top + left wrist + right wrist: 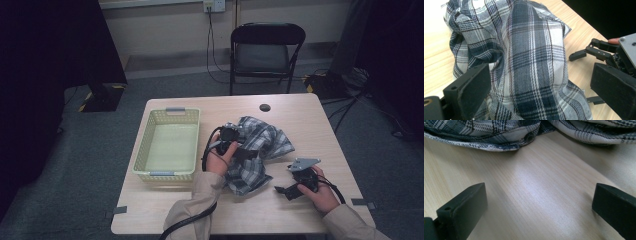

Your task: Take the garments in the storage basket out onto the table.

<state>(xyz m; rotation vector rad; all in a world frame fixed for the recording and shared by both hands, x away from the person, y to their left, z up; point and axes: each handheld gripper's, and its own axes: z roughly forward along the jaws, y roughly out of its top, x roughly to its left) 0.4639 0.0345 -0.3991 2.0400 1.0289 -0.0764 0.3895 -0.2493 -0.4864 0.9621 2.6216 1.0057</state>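
High view: plaid shirt (257,150) is seen bunched mid-table; left gripper (239,150) is set wide astride its folds, right gripper (285,186) spread wide just beside, apart.

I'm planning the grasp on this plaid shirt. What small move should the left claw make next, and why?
Probably close the left claw on the plaid shirt. Its jaws stand open with a raised fold of the cloth between them, so little further approach seems needed. The right claw is open over bare table, short of the shirt's hem, and cannot help yet.
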